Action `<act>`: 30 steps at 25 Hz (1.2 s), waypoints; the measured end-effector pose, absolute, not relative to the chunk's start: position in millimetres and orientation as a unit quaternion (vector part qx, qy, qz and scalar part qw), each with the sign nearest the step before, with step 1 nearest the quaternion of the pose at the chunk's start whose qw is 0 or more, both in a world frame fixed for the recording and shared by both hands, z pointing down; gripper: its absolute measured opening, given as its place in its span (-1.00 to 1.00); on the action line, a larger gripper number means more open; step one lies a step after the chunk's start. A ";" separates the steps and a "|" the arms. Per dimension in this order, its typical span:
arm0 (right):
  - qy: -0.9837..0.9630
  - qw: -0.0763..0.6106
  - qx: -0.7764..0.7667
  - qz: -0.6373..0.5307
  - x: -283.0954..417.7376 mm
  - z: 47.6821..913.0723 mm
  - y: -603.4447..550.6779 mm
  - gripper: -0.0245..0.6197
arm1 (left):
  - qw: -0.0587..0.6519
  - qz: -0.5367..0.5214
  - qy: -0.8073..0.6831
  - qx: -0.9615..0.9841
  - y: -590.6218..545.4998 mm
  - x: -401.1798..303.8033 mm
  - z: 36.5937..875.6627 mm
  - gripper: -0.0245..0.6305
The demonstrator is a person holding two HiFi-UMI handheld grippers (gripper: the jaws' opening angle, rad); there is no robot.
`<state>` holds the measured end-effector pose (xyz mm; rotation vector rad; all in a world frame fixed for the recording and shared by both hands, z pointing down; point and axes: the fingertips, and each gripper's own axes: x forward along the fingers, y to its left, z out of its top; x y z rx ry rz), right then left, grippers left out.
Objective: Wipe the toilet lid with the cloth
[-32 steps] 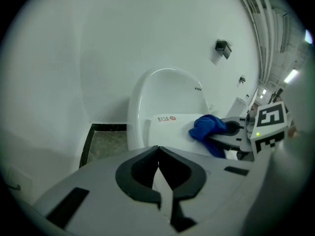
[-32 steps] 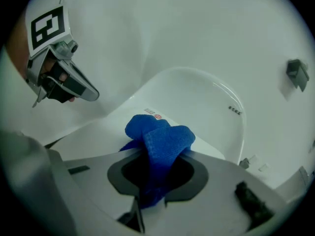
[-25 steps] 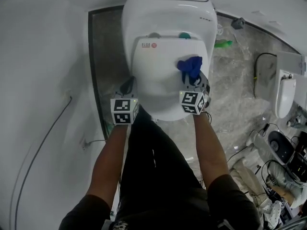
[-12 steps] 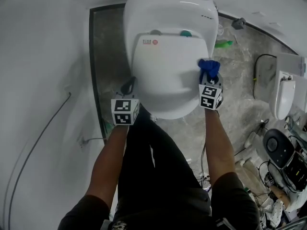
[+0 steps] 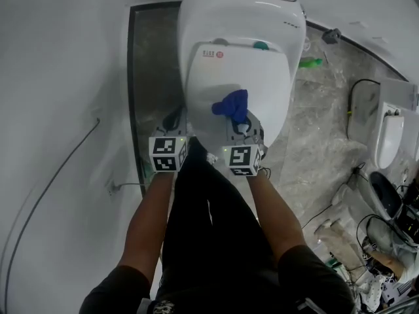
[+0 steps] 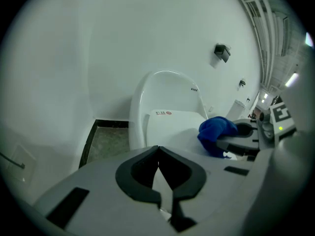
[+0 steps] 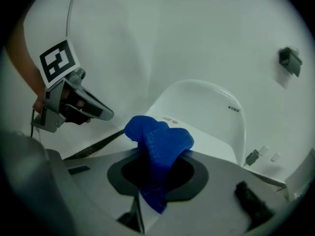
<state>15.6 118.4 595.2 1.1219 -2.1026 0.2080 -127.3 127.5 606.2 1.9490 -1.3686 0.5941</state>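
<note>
The white toilet lid [image 5: 245,70] is down, with a red mark near its hinge. A crumpled blue cloth [image 5: 230,104] rests on the front middle of the lid, and my right gripper [image 5: 238,118] is shut on it. In the right gripper view the cloth [image 7: 158,144] bulges out from between the jaws, with the lid [image 7: 211,139] beyond it. My left gripper [image 5: 175,119] hangs shut and empty at the lid's front left edge. Its jaws [image 6: 158,150] meet tip to tip, and the cloth [image 6: 215,132] shows to their right.
A white wall with a thin cable [image 5: 59,175] runs along the left. Grey stone floor [image 5: 314,123] lies right of the toilet, with a green item [image 5: 310,62], a white fixture [image 5: 387,133] and tangled cables and clutter [image 5: 386,241]. The person's dark-trousered legs stand before the bowl.
The right gripper carried the cloth from mid-lid out to the lid's right edge, then swept back left to the front middle. The left gripper stayed at the front left edge.
</note>
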 end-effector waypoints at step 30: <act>-0.795 0.437 0.415 0.067 53.3 632.0 151.5 -0.70 | 0.294 0.283 -0.502 0.762 147.7 -112.1 615.0 -0.89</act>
